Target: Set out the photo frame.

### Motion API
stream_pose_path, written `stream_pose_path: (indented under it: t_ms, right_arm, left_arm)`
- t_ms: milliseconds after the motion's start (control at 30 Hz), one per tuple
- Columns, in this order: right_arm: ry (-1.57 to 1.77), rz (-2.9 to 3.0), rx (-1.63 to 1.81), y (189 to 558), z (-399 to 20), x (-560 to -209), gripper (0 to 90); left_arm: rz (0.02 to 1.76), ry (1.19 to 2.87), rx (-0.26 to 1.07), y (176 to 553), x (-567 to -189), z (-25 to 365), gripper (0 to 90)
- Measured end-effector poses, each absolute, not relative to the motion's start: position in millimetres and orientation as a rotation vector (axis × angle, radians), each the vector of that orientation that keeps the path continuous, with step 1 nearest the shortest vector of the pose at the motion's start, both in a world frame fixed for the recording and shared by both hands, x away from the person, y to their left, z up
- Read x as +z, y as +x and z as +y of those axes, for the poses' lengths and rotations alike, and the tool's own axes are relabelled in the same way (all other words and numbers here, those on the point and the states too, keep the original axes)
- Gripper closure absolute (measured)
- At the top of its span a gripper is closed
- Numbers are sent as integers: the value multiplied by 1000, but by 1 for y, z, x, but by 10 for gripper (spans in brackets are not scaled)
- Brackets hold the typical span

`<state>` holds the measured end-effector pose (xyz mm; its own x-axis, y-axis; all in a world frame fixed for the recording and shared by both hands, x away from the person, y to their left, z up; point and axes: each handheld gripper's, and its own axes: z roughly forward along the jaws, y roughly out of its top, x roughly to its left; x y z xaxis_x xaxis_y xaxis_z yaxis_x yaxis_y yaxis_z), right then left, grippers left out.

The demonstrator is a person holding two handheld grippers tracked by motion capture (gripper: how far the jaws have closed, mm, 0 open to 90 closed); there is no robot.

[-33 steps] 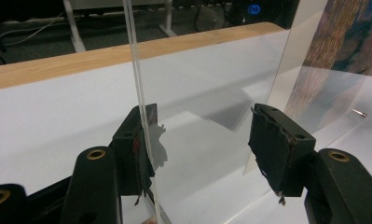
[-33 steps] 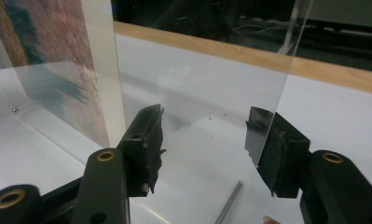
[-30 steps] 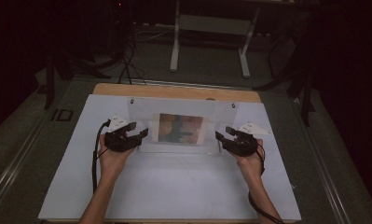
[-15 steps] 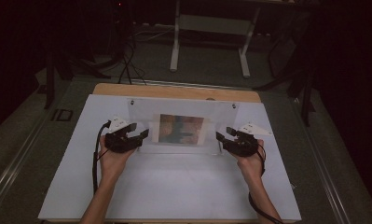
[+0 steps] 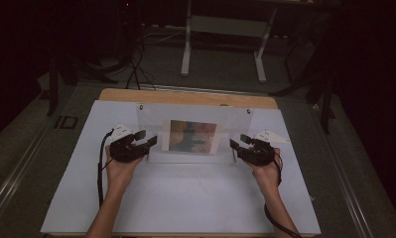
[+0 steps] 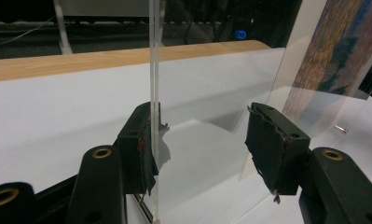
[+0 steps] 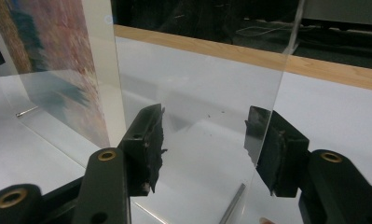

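Note:
A clear acrylic stand (image 5: 233, 120) rises upright on the white table cover (image 5: 185, 198), with a colourful picture (image 5: 193, 136) held in its middle. My left gripper (image 5: 150, 143) is at the stand's left end and my right gripper (image 5: 236, 142) at its right end. In the left gripper view the gripper (image 6: 202, 149) is open, and the stand's double edge (image 6: 154, 70) runs up right beside the left pad (image 6: 144, 149). In the right gripper view the gripper (image 7: 204, 144) is open too, with the clear sheet (image 7: 197, 70) between the jaws, its edge close to the right pad (image 7: 267, 149).
A wooden strip (image 5: 185, 96) borders the table's far edge. Behind it on the dark floor stand a white-legged frame (image 5: 186, 49) and loose cables (image 5: 136, 74). Bare white cover lies in front of the stand, between the person's forearms.

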<state>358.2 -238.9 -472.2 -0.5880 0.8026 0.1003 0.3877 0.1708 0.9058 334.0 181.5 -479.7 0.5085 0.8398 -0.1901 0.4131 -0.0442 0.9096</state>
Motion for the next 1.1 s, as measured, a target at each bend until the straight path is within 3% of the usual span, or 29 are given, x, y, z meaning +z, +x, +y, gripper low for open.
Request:
stream_pose_path:
  t_ms: [400,1100]
  right_arm:
    - [1127,2079,1376,359,-242,-476,438]
    - [1137,2079,1373,355,-257,-467,424]
  left_arm:
    - [1102,1695,510,332,-481,183,411]
    - [1137,1670,517,323,-474,203,427]
